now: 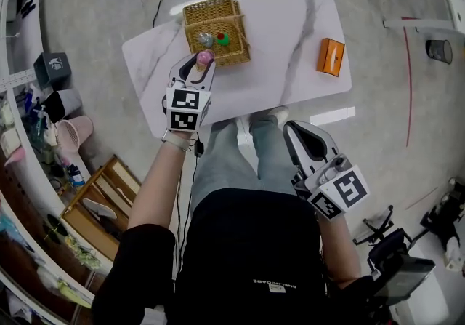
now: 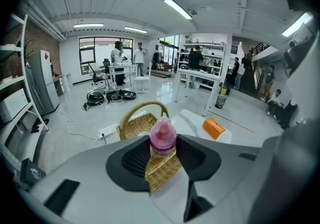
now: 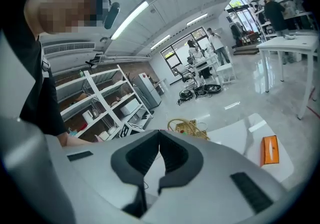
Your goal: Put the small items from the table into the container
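The table (image 1: 290, 33) held a basket (image 1: 215, 29) just past the left gripper (image 1: 204, 63), which clamped a pink item (image 2: 163, 135); the right gripper (image 1: 294, 131) was closed, empty.

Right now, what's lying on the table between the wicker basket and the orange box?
Nothing. In the head view, the white table is bare between the wicker basket and the orange box.

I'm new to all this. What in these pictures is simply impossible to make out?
Pink item: left gripper view, blurred, sides covered by the fingers; what it is stays unclear.
Green thing and grey thing in the basket: head view, too small to identify.
Orange box: head view, print too small to read.
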The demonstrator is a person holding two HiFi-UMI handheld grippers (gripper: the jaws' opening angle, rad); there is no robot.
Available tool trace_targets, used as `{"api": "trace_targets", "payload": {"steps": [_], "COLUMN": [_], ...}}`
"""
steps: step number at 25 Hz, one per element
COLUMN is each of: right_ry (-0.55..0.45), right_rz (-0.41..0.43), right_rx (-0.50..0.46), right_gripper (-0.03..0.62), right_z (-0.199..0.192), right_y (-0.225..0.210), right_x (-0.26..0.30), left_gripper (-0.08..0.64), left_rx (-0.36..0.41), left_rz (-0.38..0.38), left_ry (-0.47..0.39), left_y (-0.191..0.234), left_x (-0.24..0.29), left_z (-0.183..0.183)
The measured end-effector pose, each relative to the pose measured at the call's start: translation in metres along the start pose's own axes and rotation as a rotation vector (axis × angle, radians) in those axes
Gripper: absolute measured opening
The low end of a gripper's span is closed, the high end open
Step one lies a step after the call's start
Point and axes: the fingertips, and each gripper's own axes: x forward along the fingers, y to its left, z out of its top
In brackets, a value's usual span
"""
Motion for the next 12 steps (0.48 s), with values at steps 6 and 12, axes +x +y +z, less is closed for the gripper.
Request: {"api": "trace_targets", "payload": {"steps": [6,12], "right_ry": [0.017,0.022], "right_rz": [-0.003,-0.033], "right_rx": [-0.004,0.007], "right_gripper": [0.011,0.011], "right_z": [-0.002,-0.006], "right_y": [0.001,0.0], "right_x": [0.016,0.03], "left_gripper": [0.164,0.164], "left_rx": [-0.031,-0.033], "left_rz": [0.021,0.011], "left_ry": [0.047,0.075], "left_y": [0.022,0.037], "left_x": [0.011,0.029], "left_z": [-0.027,-0.043]}}
